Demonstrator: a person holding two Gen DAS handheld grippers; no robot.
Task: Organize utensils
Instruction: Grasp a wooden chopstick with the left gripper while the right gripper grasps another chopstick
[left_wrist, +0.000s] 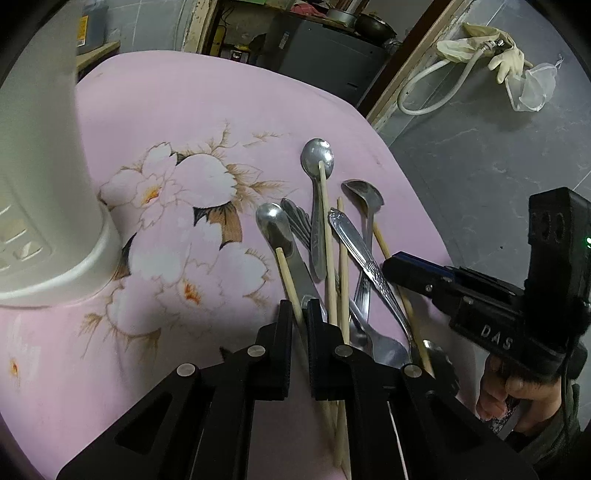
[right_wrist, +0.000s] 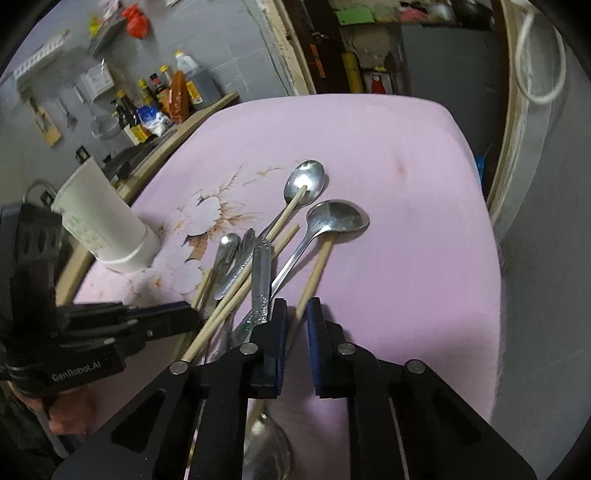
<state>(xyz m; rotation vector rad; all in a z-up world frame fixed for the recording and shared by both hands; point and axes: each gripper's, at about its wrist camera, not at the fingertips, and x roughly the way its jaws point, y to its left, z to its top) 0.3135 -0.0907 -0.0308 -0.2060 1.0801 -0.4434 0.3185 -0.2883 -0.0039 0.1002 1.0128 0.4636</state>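
Metal spoons, a fork, a patterned knife (left_wrist: 360, 254) and several wooden chopsticks lie in a loose pile on the pink flowered tablecloth (left_wrist: 192, 107). My left gripper (left_wrist: 299, 310) is shut on a chopstick (left_wrist: 286, 269) whose far end rests on a spoon bowl (left_wrist: 271, 221). My right gripper (right_wrist: 297, 310) is shut on another chopstick (right_wrist: 317, 269) that lies just below the ladle-like spoon (right_wrist: 338, 216). Each gripper shows in the other's view, the right gripper (left_wrist: 391, 266) at the pile's right side and the left gripper (right_wrist: 192, 314) at its left side.
A tall white slotted utensil holder (right_wrist: 103, 221) stands at the table's left side (left_wrist: 55, 177). Sauce bottles (right_wrist: 155, 103) line a shelf behind it. The table edge (right_wrist: 484, 221) drops off to grey floor on the right. A hand (left_wrist: 509, 387) grips the right tool's handle.
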